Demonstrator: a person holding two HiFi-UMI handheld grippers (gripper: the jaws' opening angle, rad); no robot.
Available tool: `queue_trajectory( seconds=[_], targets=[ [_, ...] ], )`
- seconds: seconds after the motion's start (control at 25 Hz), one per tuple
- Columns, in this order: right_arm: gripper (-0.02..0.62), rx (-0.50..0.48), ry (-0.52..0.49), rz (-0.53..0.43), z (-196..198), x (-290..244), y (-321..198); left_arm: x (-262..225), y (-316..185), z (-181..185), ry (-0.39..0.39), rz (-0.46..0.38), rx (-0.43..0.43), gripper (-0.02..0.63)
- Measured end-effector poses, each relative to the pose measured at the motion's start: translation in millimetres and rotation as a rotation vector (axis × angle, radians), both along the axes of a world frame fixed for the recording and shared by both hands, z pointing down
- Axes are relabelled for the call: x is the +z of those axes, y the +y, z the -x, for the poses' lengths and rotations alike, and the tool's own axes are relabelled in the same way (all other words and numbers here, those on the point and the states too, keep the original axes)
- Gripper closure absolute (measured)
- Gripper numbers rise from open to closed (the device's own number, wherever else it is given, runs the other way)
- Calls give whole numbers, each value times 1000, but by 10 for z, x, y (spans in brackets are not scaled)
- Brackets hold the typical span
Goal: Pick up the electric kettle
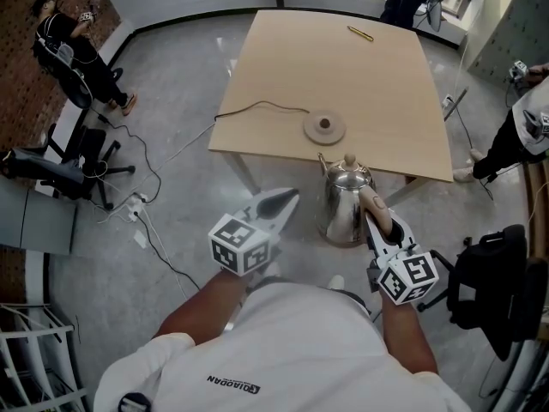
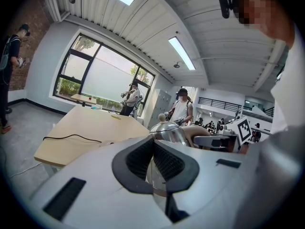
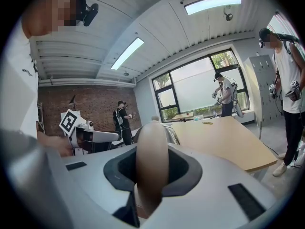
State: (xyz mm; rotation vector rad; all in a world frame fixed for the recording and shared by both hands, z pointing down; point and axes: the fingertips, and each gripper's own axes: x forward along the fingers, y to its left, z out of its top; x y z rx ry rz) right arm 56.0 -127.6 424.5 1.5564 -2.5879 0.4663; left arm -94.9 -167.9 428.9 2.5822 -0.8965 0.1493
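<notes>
Head view: looks down on the right tool [image 1: 374,221] clamped on the tan handle [image 1: 378,204] of the electric kettle [image 1: 343,204], hanging just off the near desk [image 1: 343,67] edge, apart from its round base [image 1: 324,128]; left gripper view: shows the left tool [image 2: 153,144] with tips together, empty; right gripper view: shows pads [image 3: 183,170] squeezing the handle.

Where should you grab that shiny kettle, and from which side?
Grab the tan handle, coming from the person's side, opposite the spout. It arches clear of the kettle and is slim enough to fit between jaws, while the round steel body looks wide and slippery. The right hand-held gripper is clamped on it there.
</notes>
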Motion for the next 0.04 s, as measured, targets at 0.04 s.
queue_trajectory(
  seconds=[0.04],
  targets=[
    [497, 0, 0, 0, 1, 2, 4, 0, 2, 2, 0, 0, 0, 611]
  ],
)
